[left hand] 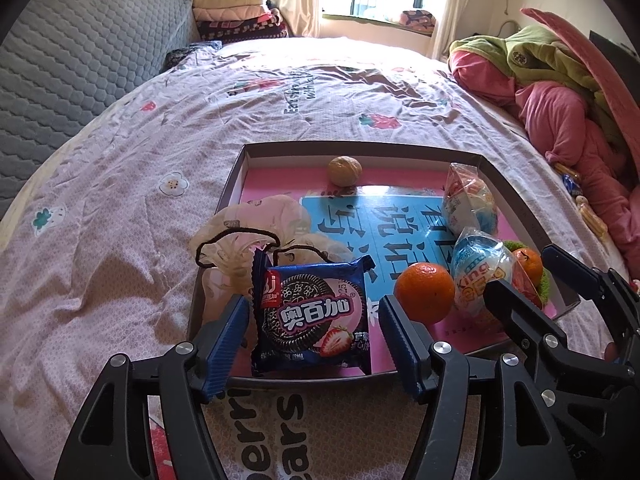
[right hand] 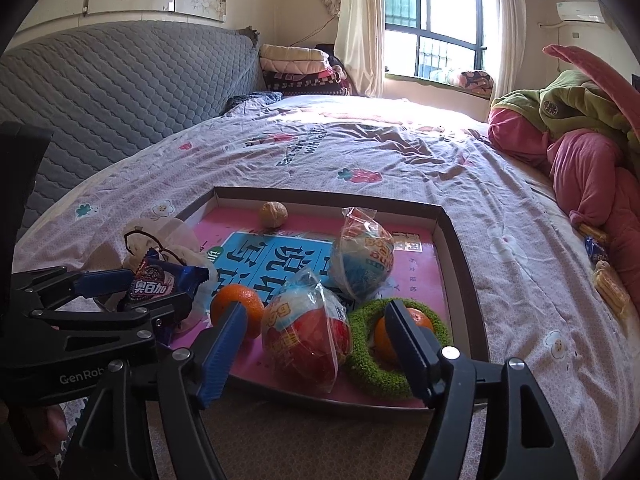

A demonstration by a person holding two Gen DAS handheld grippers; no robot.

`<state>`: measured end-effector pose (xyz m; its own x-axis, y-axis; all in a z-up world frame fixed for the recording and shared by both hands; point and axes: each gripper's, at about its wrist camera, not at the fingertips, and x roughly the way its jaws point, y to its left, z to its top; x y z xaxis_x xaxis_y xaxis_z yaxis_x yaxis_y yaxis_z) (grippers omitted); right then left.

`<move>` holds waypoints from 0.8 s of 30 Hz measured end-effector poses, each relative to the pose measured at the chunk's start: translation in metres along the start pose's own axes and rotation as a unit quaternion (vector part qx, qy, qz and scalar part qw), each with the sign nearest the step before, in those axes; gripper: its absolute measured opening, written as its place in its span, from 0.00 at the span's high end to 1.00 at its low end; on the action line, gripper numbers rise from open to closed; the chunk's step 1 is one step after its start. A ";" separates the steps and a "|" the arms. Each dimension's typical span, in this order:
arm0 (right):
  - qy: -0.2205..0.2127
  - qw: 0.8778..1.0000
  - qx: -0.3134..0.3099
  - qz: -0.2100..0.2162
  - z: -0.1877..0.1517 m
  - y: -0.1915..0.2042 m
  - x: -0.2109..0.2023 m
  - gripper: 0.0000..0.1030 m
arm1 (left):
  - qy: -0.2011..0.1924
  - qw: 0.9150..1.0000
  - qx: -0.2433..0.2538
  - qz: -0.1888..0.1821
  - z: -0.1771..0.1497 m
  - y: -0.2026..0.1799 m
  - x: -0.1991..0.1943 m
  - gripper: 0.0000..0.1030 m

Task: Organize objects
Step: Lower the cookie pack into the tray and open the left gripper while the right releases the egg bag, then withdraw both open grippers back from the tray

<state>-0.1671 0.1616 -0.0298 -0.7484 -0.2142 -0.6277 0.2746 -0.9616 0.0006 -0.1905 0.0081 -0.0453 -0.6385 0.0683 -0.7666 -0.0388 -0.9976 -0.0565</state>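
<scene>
At the tray's (left hand: 516, 200) near-left corner the cookie packet (left hand: 314, 316) lies flat directly ahead of the left gripper (left hand: 316, 344), its long axis running away from the wide-open, empty jaws, so this hand is nearer. Rightward, the right gripper (right hand: 316, 350), also wide open and empty, frames the nearer of two wrapped toy eggs (right hand: 306, 330). Counted: one packet, one drawstring pouch (left hand: 256, 232), one walnut (left hand: 345, 170), two oranges (left hand: 425, 292), one green ring (right hand: 372, 376).
</scene>
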 end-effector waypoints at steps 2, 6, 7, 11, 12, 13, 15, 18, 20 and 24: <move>-0.002 1.000 0.002 0.000 0.000 -0.001 -0.002 0.30 | -0.002 1.000 -0.001 -0.001 0.001 0.000 -0.001 0.33; -0.003 1.000 0.005 0.001 0.001 -0.003 -0.003 0.29 | -0.003 1.000 -0.001 -0.001 0.001 0.001 -0.002 0.33; -0.004 1.000 0.007 -0.001 0.001 -0.003 -0.003 0.29 | -0.004 1.000 -0.002 -0.001 0.001 0.001 -0.002 0.33; -0.005 1.000 0.009 -0.001 0.002 -0.004 -0.004 0.29 | -0.008 1.000 -0.001 0.002 0.001 0.001 -0.005 0.33; -0.005 1.000 0.009 0.000 0.002 -0.005 -0.004 0.29 | -0.009 1.000 -0.001 0.003 0.001 0.001 -0.005 0.33; -0.006 1.000 0.010 0.000 0.002 -0.005 -0.005 0.29 | -0.011 1.000 -0.002 0.004 0.001 0.001 -0.006 0.32; -0.010 1.000 0.011 -0.002 0.003 -0.005 -0.007 0.29 | -0.017 1.000 -0.005 0.002 0.002 0.001 -0.011 0.32; -0.020 1.000 0.014 -0.002 0.004 -0.006 -0.012 0.29 | -0.032 0.999 -0.009 0.001 0.002 0.003 -0.018 0.29; -0.029 0.999 0.016 -0.002 0.004 -0.006 -0.016 0.28 | -0.042 0.999 -0.011 0.001 0.003 0.004 -0.023 0.28; -0.049 0.999 0.021 -0.001 0.005 -0.008 -0.026 0.26 | -0.061 0.998 -0.015 0.002 0.002 0.005 -0.032 0.28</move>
<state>-0.1523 0.1737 -0.0095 -0.8053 -0.2269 -0.5477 0.2494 -0.9678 0.0342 -0.1716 0.0009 -0.0200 -0.7271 0.0613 -0.6838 -0.0146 -0.9972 -0.0740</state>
